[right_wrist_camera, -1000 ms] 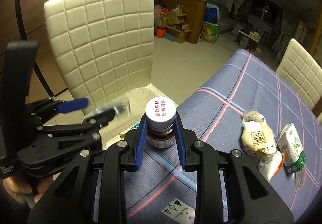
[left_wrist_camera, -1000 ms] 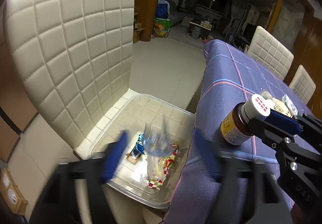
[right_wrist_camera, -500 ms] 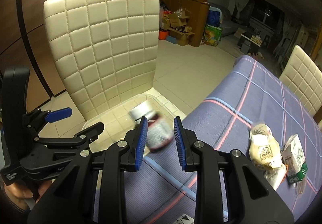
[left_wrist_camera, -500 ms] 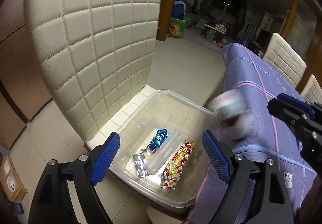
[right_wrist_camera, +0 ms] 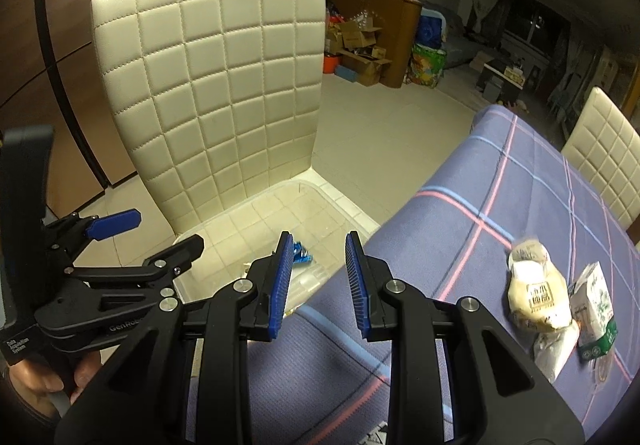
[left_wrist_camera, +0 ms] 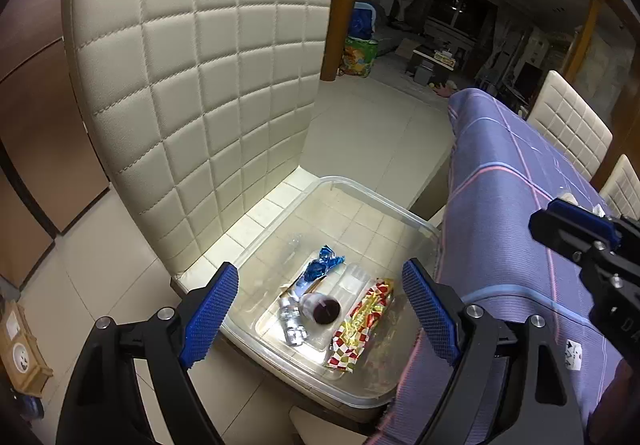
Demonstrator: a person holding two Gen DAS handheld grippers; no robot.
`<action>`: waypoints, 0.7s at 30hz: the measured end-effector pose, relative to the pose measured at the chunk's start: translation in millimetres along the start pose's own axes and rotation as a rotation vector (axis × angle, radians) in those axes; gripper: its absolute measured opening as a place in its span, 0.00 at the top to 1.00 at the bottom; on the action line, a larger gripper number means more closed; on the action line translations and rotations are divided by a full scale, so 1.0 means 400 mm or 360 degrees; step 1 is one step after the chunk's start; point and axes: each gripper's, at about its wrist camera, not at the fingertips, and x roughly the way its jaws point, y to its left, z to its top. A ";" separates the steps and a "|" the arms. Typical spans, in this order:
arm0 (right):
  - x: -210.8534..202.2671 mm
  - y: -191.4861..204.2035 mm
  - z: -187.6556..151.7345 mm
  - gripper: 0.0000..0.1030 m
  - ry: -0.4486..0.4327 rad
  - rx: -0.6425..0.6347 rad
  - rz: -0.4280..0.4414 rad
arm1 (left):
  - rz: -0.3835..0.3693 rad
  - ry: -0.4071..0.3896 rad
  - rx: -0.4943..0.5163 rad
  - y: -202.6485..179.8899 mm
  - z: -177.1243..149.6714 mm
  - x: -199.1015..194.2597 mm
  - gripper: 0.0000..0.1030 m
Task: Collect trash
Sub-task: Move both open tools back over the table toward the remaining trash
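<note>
Clear plastic bin sits on the seat of the cream quilted chair, lower centre of the left wrist view, just beside the table edge draped in blue plaid cloth. In the bin: brown bottle on its side, blue foil wrapper, red-gold checked wrapper.

Right of the right wrist view, still on the cloth: wrapped bun and small carton; print unreadable.

Left gripper hovers over the bin, jaws spread wide, empty. Right gripper over the table edge, jaws parted, empty.
</note>
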 end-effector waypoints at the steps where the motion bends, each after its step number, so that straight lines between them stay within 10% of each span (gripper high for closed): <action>1: -0.001 -0.006 -0.005 0.72 0.0011 0.0013 0.0000 | 0.0001 -0.0004 0.0007 -0.005 0.000 -0.004 0.20; 11: -0.056 -0.092 -0.061 0.69 0.0054 0.0182 0.0002 | -0.0031 -0.0058 0.0091 -0.080 -0.005 -0.079 0.20; 14: -0.094 -0.118 -0.087 0.30 0.0012 0.0217 -0.0042 | -0.0054 -0.0076 0.0152 -0.124 -0.010 -0.104 0.20; 21: -0.195 -0.201 -0.152 0.28 -0.0095 0.0303 -0.0152 | -0.0135 -0.0102 0.0304 -0.251 -0.035 -0.158 0.20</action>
